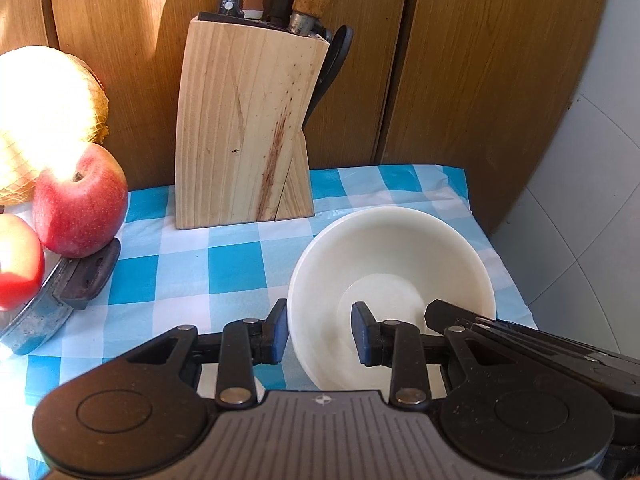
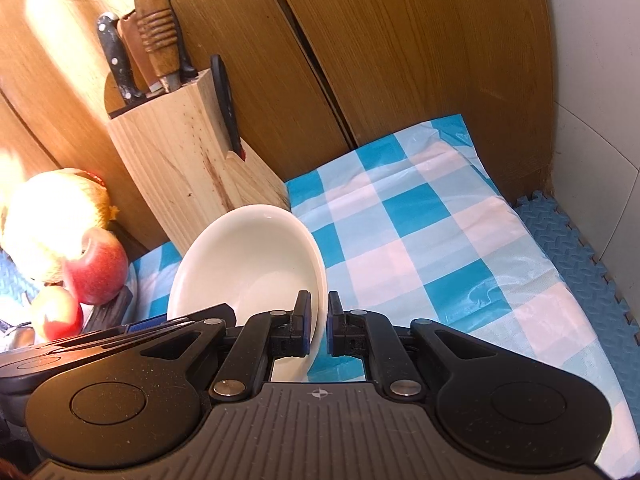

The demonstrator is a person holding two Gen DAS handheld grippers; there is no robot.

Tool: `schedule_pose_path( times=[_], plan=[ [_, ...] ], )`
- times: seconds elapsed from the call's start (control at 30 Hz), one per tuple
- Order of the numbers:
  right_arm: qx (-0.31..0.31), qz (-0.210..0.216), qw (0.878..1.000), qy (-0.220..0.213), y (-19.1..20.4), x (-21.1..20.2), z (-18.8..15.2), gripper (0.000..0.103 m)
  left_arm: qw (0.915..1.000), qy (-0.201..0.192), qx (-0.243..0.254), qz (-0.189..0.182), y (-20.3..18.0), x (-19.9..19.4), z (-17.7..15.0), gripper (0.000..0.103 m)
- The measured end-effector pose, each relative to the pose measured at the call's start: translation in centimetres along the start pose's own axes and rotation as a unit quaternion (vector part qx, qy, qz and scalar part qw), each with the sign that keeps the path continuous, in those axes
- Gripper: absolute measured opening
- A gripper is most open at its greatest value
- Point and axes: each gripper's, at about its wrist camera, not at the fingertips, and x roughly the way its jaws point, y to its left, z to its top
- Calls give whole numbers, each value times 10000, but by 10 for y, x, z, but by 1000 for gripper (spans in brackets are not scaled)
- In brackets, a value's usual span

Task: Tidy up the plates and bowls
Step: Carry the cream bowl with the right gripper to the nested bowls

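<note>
At far left we see two apples [image 1: 80,200], then the knife block [image 1: 244,128]. Our left gripper [image 1: 320,332] straddles the white bowl's [image 1: 392,264] near rim, jaws spread, apparently not touching it. Our right gripper [image 2: 318,326] pinches the far rim above the checked cloth [image 2: 440,248].

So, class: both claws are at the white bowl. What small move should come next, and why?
Probably close the left claw on the rim. Its fingers straddle the near wall of the white bowl with gaps either side, so it looks open. The right claw has the opposite rim between nearly closed fingers, and in its view the bowl looks tilted. A second grip should steady it before lifting.
</note>
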Motion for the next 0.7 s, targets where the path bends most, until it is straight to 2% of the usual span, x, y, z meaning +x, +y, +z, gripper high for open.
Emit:
schedule_pose_path(
  times=[0.7],
  plan=[
    [-509, 482, 9972, -264, 57, -54, -20, 11, 9981, -586, -109, 159, 37, -84, -25, 27]
  ],
)
